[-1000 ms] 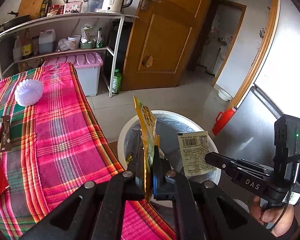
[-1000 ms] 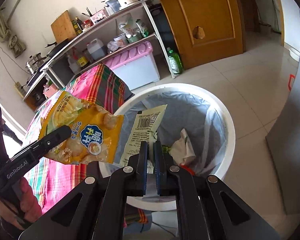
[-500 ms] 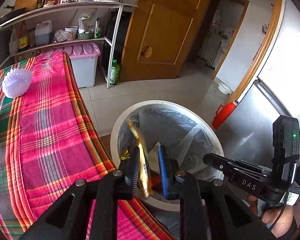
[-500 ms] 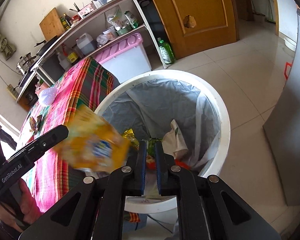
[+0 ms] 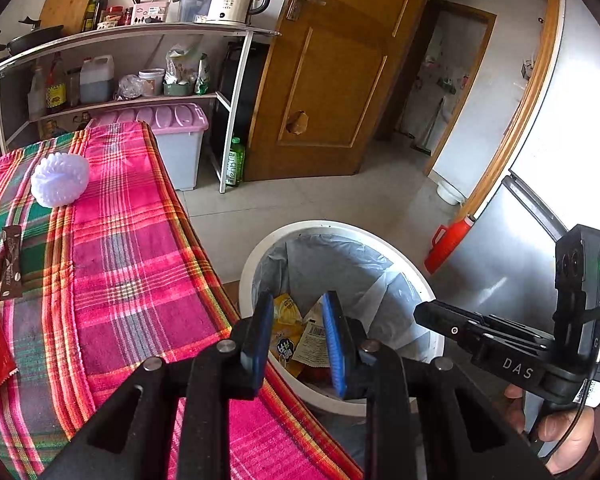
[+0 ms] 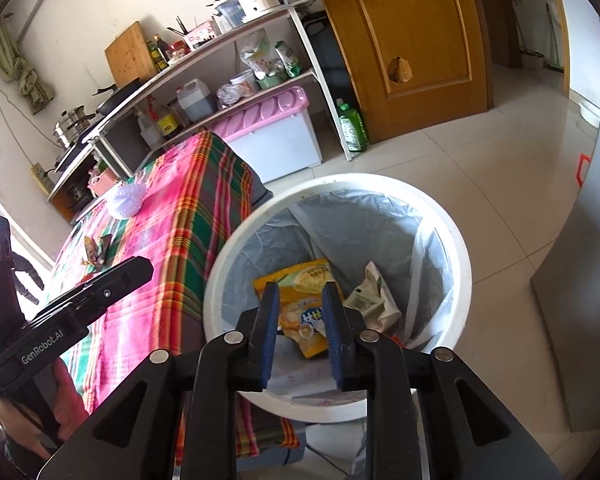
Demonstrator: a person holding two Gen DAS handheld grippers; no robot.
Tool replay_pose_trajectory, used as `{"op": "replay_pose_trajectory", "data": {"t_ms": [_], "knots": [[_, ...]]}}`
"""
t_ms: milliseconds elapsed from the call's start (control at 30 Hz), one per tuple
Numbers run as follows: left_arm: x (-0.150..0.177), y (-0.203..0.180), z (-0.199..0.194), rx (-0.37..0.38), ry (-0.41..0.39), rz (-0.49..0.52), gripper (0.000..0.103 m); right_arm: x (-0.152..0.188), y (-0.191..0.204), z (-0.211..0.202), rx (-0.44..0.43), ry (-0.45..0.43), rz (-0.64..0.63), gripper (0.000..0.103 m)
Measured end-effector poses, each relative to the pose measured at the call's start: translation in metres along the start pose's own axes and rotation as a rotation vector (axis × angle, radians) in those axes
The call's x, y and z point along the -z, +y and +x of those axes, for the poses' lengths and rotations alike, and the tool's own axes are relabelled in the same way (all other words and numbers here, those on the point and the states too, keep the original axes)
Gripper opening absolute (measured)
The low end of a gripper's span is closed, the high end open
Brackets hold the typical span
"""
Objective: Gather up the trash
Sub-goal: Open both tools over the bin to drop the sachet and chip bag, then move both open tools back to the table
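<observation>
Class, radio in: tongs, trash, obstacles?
Left tongs open, right tongs open. Yellow snack bag in bin. More wrappers on table. Nothing blocking.

Yellow wrapper (image 6: 300, 304) inside white bin (image 6: 456, 240)

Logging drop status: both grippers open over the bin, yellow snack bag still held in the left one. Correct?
Not quite. The left gripper is empty; the yellow snack bag lies inside the bin, as the right wrist view shows. The right gripper is open too.
</observation>
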State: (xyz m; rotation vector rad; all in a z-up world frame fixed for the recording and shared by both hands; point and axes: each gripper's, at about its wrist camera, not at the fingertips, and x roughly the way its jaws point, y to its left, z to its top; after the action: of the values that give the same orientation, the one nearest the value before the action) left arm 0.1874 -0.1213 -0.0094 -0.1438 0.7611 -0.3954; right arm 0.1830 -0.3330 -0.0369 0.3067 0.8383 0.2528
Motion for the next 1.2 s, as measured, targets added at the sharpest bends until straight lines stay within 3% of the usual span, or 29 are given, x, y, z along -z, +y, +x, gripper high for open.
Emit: {"op": "replay_pose_trajectory", "data": {"t_ms": [333, 1033, 1200], "knots": [[0.004, 0.020, -0.041, -0.050, -0.065, -0.017, 0.026, -0.003, 0.038, -0.009, -0.059, -0.026, -0.068, 0.032], [0.026, 0.083, -0.107, -0.162, -0.155, -0.111, 0.028, -0.002, 0.111, -0.005, -0.148, -0.019, -0.202, 0.033], [0.029, 0.100, -0.116, -0.195, -0.165, -0.132, 0.034, -0.004, 0.130, 0.001, -0.168, -0.012, -0.238, 0.037]]}}
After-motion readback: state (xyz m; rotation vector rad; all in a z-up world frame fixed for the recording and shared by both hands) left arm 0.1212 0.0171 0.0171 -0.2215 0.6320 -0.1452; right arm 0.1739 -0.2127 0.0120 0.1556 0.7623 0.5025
